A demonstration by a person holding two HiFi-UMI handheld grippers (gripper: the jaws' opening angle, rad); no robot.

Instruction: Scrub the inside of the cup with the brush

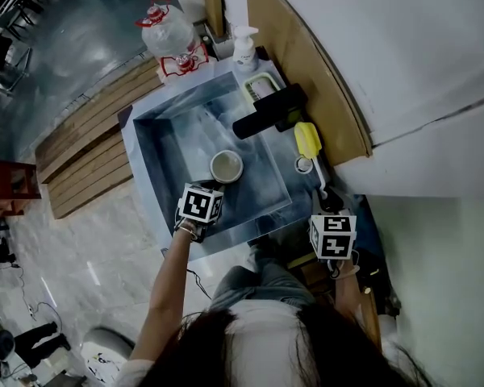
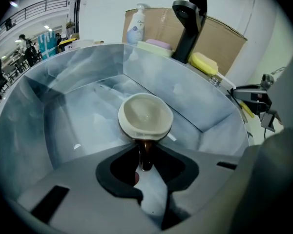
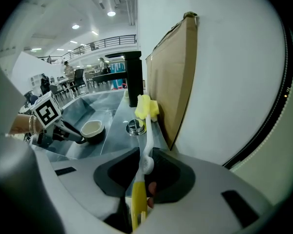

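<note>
Cup (image 2: 145,113) handle sits pinched in left gripper (image 2: 145,156), hidden in head view.

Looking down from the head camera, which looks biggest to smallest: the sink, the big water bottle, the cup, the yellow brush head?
1. sink
2. water bottle
3. cup and yellow brush head: they look too alike to rank.

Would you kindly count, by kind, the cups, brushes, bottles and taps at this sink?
cup: 1
brush: 1
bottles: 2, the pump bottle and the water bottle
tap: 1
Total: 5
</note>
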